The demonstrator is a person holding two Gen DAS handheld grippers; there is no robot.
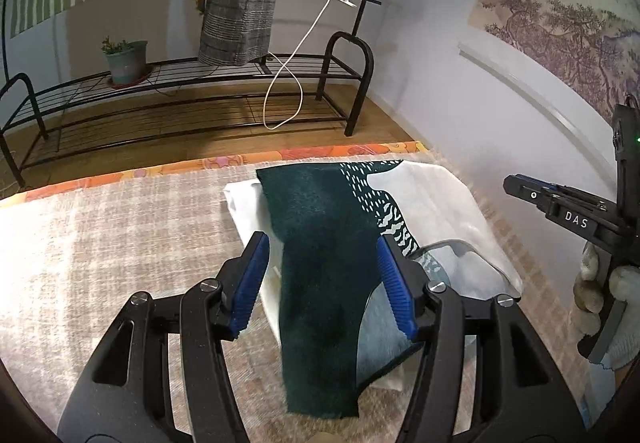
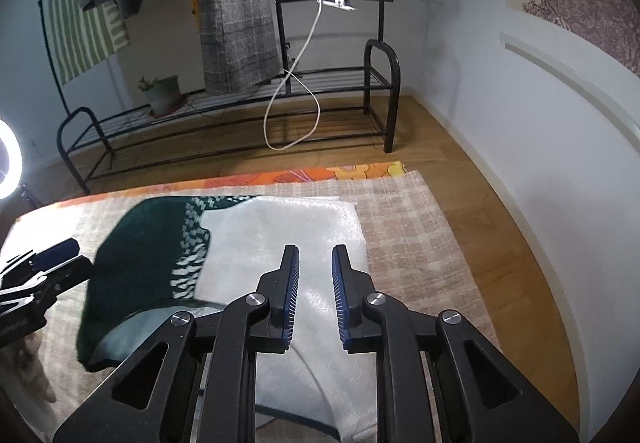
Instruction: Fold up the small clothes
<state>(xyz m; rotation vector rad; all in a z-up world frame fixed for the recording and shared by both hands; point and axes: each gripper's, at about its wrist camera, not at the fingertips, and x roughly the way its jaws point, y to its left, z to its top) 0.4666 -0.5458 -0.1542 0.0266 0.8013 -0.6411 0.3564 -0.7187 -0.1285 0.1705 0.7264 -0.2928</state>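
The left hand-held gripper (image 1: 322,279), jaws apart, straddles the white, dark-green-printed small garment (image 1: 320,243) lying on the beige woven blanket (image 1: 120,243); the right gripper (image 2: 315,291) hovers parted above the garment too. A shallow pinch could let layers slip, skewing the fold.

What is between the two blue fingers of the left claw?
In the left wrist view, the dark green part of the shirt lies between the open left claw's fingers; contact is unclear.

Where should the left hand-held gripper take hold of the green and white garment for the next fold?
Probably the near dark green edge of the garment, from the near side. That flap lies flat on the checked cloth between the open fingers of the left hand-held gripper, and its hem is free there.
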